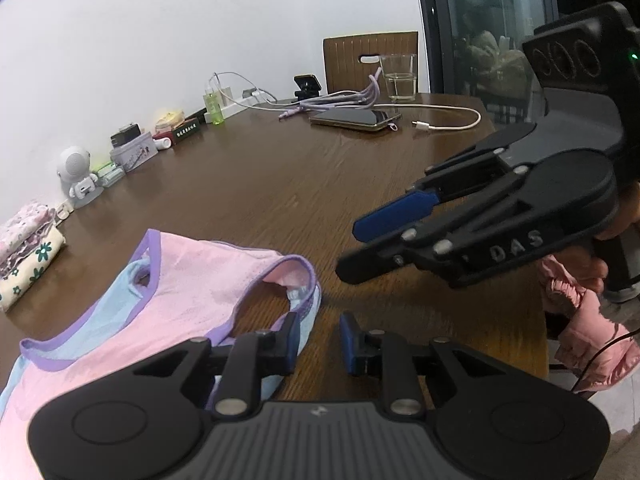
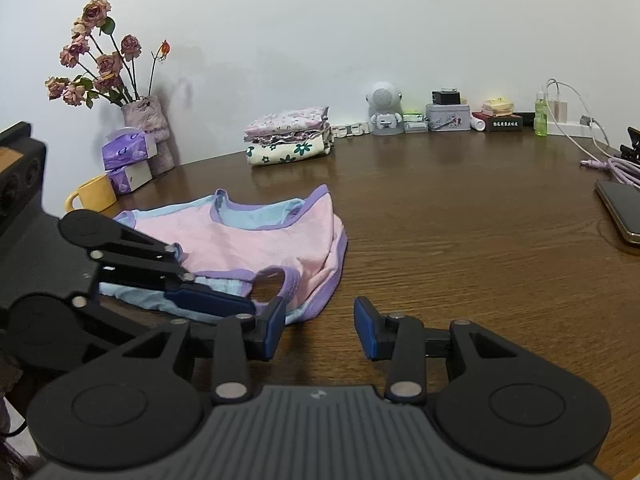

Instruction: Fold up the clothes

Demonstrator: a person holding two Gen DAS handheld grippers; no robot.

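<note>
A small pink vest (image 1: pixel 192 280) (image 2: pixel 256 240) with purple trim and a light blue back lies flat on the brown wooden table (image 1: pixel 280 184) (image 2: pixel 460 240). My left gripper (image 1: pixel 320 338) hovers at the vest's near shoulder strap, jaws a narrow gap apart with bare table between them; in the right wrist view this left gripper (image 2: pixel 250 312) lies low over the vest's front hem. My right gripper (image 2: pixel 320 332) (image 1: pixel 356 246) stands open over bare table just right of the vest, with nothing between its fingers.
A folded stack of clothes (image 2: pixel 288 136) (image 1: pixel 24 256) sits by the wall. A phone (image 1: pixel 352 118) (image 2: pixel 620 208), cables (image 1: pixel 448 114) and a glass (image 1: pixel 398 78) occupy the far right. A yellow mug (image 2: pixel 94 194), tissue packs (image 2: pixel 128 148) and a vase (image 2: pixel 148 120) stand left. A person's pink sleeve (image 1: pixel 580 320) is at the table's edge.
</note>
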